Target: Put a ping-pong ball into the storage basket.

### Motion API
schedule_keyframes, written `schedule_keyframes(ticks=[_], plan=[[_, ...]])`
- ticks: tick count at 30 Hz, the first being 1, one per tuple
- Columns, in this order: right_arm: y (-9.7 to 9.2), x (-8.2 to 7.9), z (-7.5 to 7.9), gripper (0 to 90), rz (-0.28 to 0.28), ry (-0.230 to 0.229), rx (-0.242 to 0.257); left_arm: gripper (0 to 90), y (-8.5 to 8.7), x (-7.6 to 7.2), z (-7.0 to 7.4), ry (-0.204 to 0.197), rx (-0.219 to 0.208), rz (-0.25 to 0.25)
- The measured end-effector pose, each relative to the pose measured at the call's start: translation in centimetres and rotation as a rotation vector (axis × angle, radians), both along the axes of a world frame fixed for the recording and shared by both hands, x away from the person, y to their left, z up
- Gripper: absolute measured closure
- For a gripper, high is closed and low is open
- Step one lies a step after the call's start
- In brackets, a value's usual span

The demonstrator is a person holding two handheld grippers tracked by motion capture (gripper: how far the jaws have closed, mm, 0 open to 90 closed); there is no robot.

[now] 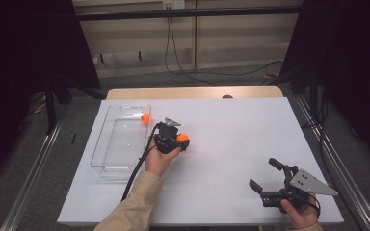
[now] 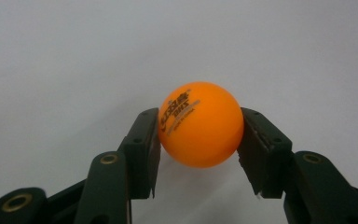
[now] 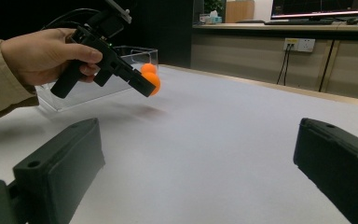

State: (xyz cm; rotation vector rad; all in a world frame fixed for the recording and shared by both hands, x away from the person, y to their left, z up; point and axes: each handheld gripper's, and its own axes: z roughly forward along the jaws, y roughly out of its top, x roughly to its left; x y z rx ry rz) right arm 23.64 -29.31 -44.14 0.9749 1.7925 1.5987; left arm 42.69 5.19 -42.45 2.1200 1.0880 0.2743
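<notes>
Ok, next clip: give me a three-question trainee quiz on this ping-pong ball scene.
1. What does the left claw grip?
2. True or false: the right claw holds a ball.
3. Where is the second orange ball? A) inside the clear bin B) on the floor C) beside the right claw

Key
1. An orange ping-pong ball, pinched between both pads, held above the white table.
2. False; its jaws stand wide apart with nothing between them.
3. A

Bin (image 1: 120, 139) at table's (image 1: 231, 144) left, one ball (image 1: 145, 117) inside, another ball (image 1: 182, 137) just right of it, between left gripper's (image 1: 183, 141) jaws
</notes>
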Motion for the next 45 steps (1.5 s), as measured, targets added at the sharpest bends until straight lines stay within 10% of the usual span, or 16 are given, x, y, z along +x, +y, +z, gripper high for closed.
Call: schedule_keyframes(ticks=[45], plan=[[0.0,0.0,0.0,0.8,0.000,0.000,0.001,51.0,1.4,-0.2,1.7,0.021,-0.035,0.001]])
